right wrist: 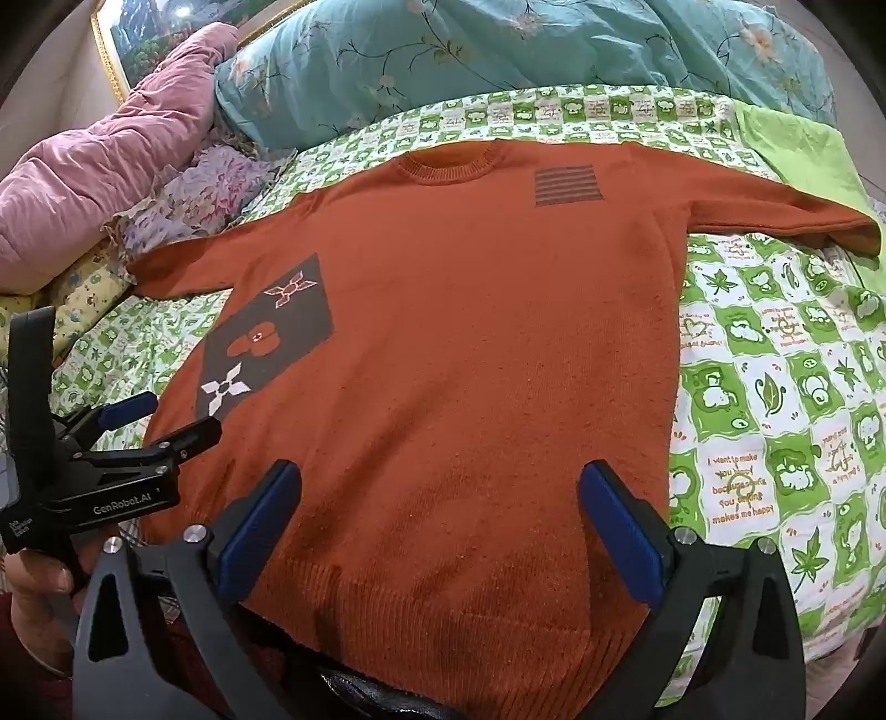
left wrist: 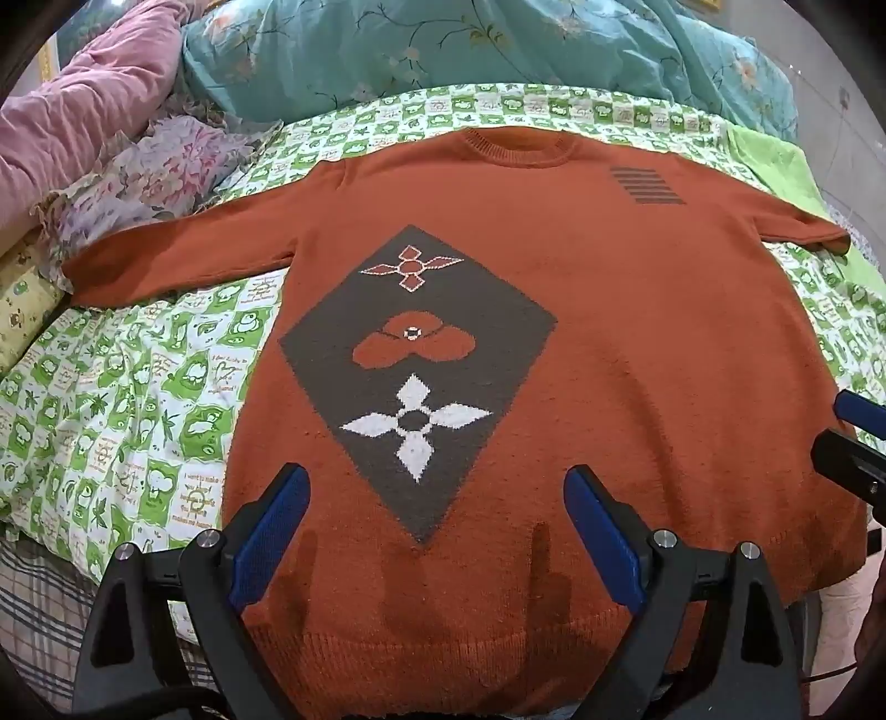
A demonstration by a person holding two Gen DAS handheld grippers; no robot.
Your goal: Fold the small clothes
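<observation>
An orange knit sweater (left wrist: 581, 332) lies flat, front up, on the bed, with a grey diamond patch (left wrist: 415, 376) and both sleeves spread out. It also shows in the right wrist view (right wrist: 470, 332). My left gripper (left wrist: 437, 526) is open and empty, hovering over the hem on the sweater's left half. My right gripper (right wrist: 440, 520) is open and empty over the hem on the right half. The left gripper (right wrist: 160, 421) shows at the left edge of the right wrist view, and the right gripper's fingers (left wrist: 858, 410) show at the right edge of the left view.
The sweater lies on a green-and-white checked bedsheet (right wrist: 775, 387). A teal floral quilt (left wrist: 470, 50) is bunched at the far side. A pink quilt (left wrist: 83, 99) and a floral cloth (left wrist: 166, 177) lie far left. A plain green cloth (right wrist: 792, 149) lies far right.
</observation>
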